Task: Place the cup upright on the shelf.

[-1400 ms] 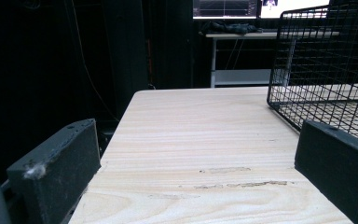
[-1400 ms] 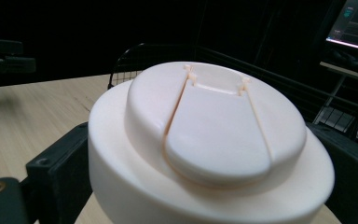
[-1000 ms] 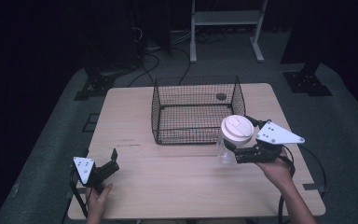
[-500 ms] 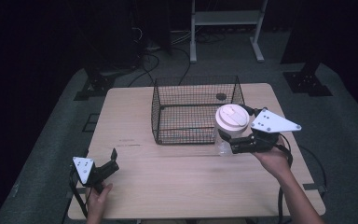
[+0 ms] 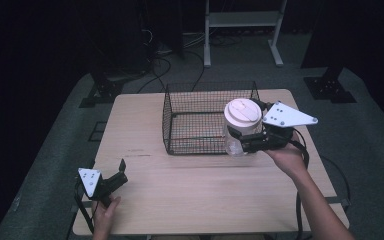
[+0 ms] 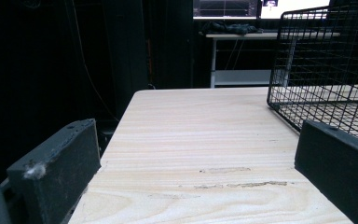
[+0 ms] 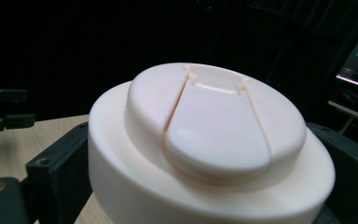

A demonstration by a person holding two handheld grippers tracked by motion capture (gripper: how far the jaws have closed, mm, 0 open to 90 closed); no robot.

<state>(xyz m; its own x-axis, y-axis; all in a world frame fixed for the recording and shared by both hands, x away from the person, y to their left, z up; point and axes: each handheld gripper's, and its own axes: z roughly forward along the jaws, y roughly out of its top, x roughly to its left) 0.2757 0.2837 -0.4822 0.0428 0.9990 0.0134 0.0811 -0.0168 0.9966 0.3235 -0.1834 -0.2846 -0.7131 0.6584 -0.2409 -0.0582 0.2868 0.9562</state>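
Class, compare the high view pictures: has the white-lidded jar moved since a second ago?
Yes. The jar, clamped in the right hand-held gripper, has shifted left and farther from the person, closing on the wire basket's right wall.

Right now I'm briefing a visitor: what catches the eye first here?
The clear jar with its pale lid, gripped in the right claw and raised at the wire basket's front right corner. Then the left claw, open at the table's near left corner.
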